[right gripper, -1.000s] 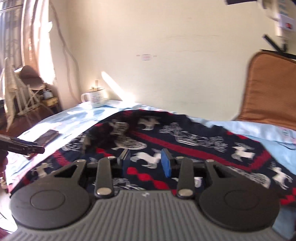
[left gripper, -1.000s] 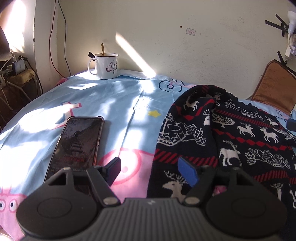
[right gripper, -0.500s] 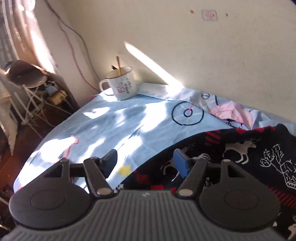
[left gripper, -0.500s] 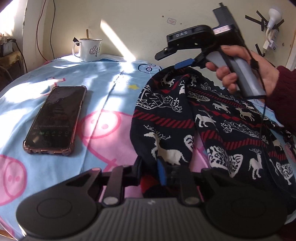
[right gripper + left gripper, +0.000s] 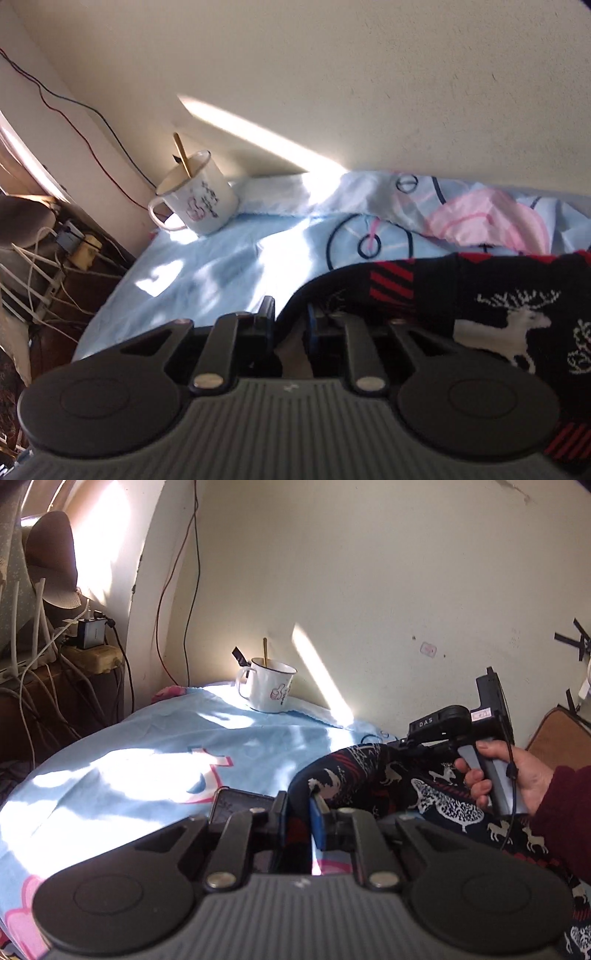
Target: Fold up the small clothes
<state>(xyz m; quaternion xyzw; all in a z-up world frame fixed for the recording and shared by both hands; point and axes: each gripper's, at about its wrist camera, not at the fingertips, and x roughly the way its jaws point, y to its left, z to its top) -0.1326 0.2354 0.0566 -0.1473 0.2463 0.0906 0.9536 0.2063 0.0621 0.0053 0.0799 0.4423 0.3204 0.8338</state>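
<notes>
On a bed covered by a pale blue cartoon sheet (image 5: 155,753), a dark sweater (image 5: 424,794) knitted with white reindeer and red stripes lies toward the right side. The left claw (image 5: 299,821) pinches the sweater's near edge, with fabric pressed between its black and blue pads. The right claw (image 5: 290,319) pinches the far edge of the same sweater (image 5: 498,295), and that edge looks lifted off the sheet. A phone (image 5: 240,805) lies just beside the left claw, partly hidden. A white enamel mug (image 5: 267,686) holding a stick stands well apart by the wall.

The step in hand seems to be carrying this side over for a fold. To do it well, both claws should travel together at matching height, keeping the held edge taut and straight, and land it squarely before releasing, without dragging cloth over the phone.
</notes>
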